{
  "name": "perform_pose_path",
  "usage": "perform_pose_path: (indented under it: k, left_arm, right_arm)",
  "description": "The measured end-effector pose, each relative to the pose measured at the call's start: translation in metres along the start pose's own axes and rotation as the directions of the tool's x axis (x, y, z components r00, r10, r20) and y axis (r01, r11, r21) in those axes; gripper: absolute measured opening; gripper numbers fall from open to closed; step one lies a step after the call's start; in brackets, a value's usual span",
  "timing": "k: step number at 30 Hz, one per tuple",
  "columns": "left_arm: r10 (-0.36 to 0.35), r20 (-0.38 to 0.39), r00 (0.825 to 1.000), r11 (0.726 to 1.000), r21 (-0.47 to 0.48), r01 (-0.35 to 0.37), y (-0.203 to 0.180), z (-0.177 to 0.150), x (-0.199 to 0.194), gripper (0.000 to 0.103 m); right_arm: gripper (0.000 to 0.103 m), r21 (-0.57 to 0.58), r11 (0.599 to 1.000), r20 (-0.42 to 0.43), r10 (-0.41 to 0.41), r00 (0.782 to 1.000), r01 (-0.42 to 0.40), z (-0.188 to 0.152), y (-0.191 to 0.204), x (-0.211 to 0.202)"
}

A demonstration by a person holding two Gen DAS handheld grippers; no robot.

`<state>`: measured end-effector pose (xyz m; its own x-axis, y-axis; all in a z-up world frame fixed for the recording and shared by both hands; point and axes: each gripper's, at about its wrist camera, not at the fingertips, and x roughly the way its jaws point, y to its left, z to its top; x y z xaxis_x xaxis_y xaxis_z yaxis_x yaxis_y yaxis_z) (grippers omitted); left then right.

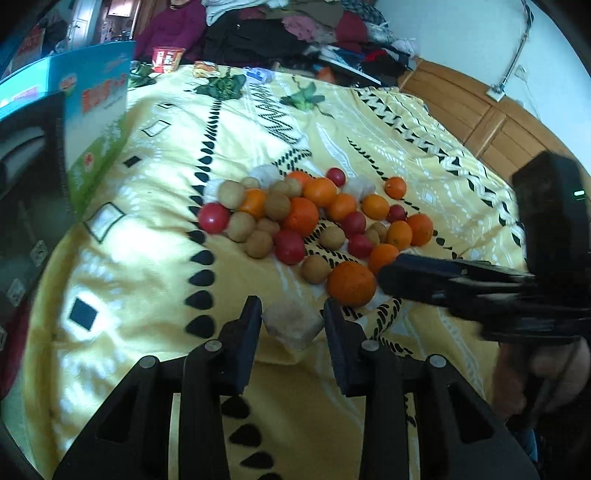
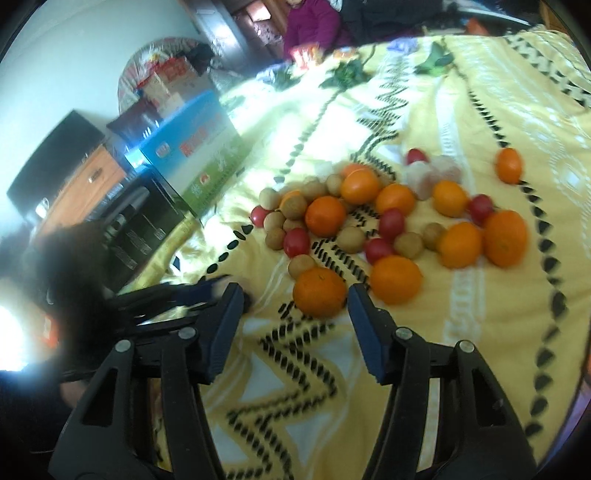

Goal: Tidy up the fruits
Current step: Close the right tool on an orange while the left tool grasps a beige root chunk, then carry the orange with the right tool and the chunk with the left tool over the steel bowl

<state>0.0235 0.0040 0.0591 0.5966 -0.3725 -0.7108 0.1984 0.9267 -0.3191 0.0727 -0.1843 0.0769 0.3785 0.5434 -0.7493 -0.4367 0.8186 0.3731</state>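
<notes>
A pile of oranges, red tomato-like fruits and brown round fruits lies on a yellow patterned bedspread [image 1: 140, 236]. The nearest orange [image 1: 351, 283] shows in both views, also in the right wrist view [image 2: 319, 291]. My left gripper [image 1: 291, 317] is open, its jaws either side of a pale lumpy piece [image 1: 291, 325] that lies on the spread. My right gripper [image 2: 295, 301] is open just short of the nearest orange; it also shows in the left wrist view [image 1: 391, 275], touching that orange's right side.
A blue and green carton [image 1: 92, 110] stands at the bed's left edge, with a black box [image 2: 144, 229] beside it. Green leaves [image 1: 221, 86] and snack packs lie at the far end. A person in purple [image 1: 173, 26] sits beyond. A wooden headboard [image 1: 480, 114] is at right.
</notes>
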Motion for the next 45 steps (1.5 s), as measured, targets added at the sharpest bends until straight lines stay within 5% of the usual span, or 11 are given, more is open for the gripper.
perform_pose_path:
  k: [7,10,16,21,25,29,39,45]
  left_arm:
    - [0.019,0.026,0.999,0.999,-0.042,-0.018,0.019,0.001,-0.019,0.035]
    - [0.020,0.030,0.999,0.998,-0.056,-0.018,0.021,0.001,-0.023,0.035]
    - [0.038,0.095,0.995,0.998,-0.060,-0.032,0.018,0.011,-0.051,0.035]
    - [0.120,0.190,0.975,0.991,-0.080,-0.106,0.023,0.030,-0.101,0.035]
    - [0.220,0.280,0.935,0.973,-0.126,-0.191,0.043,0.043,-0.157,0.035]
    - [0.360,0.327,0.874,0.929,-0.212,-0.304,0.082,0.046,-0.212,0.035]
    - [0.658,0.246,0.711,0.732,-0.431,-0.528,0.199,0.007,-0.298,0.035]
    - [0.715,0.140,0.685,0.645,-0.512,-0.568,0.253,-0.020,-0.314,0.035]
  right_arm:
    - [0.060,-0.067,0.991,-0.090,-0.124,0.988,0.118,-0.006,0.005,0.039]
    - [0.043,-0.066,0.987,-0.080,-0.151,0.985,0.146,-0.010,0.003,0.039]
    - [0.043,-0.102,0.979,0.011,-0.174,0.985,0.174,-0.008,0.024,0.010]
    - [0.043,-0.141,0.973,0.093,-0.170,0.981,0.182,0.010,0.062,-0.021]
    - [0.043,-0.209,0.963,0.147,-0.140,0.979,0.169,0.034,0.107,-0.037]
    - [0.043,-0.286,0.951,0.186,-0.069,0.980,0.121,0.059,0.164,-0.042]
    - [0.043,-0.480,0.873,0.094,0.143,0.985,-0.081,0.084,0.327,0.012]
    - [0.043,-0.542,0.824,-0.018,0.188,0.982,-0.168,0.070,0.406,0.056]
